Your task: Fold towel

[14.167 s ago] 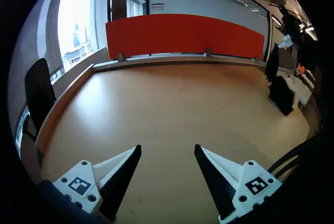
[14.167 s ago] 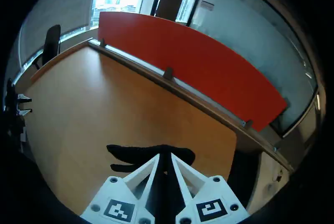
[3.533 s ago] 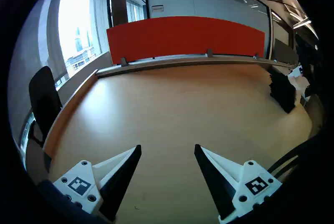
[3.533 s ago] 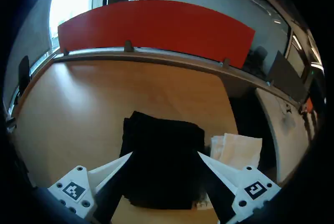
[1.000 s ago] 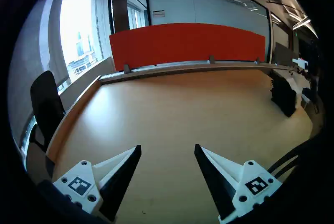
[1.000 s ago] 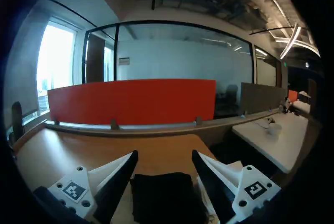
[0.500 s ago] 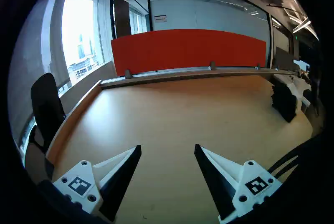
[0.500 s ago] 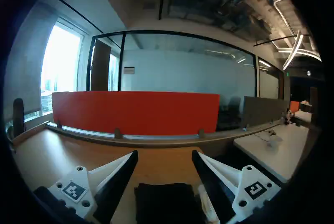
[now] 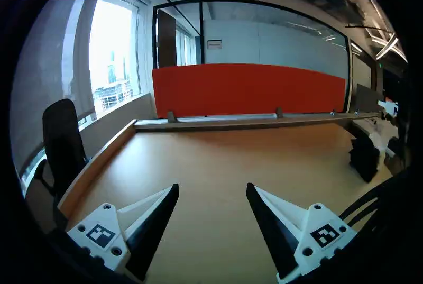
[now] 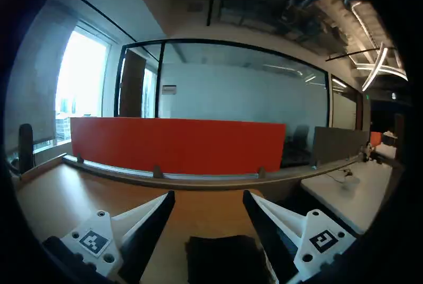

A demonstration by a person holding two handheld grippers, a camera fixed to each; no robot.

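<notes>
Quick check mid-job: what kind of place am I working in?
Most likely an open-plan office: a long wooden desk with a red divider screen along its far edge, a black office chair by the window, and a glass partition behind.

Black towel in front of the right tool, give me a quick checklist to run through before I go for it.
1. The right tool is open: ok, jaws spread.
2. The left tool is open: ok, jaws spread with nothing between them.
3. The black towel is lined up between the right tool's fingers: ok.
4. Towel gripped: not ok, not yet held.
5. The wooden table is bare ahead of the left tool for spreading: ok.
6. One towel or a stack: cannot tell.
</notes>
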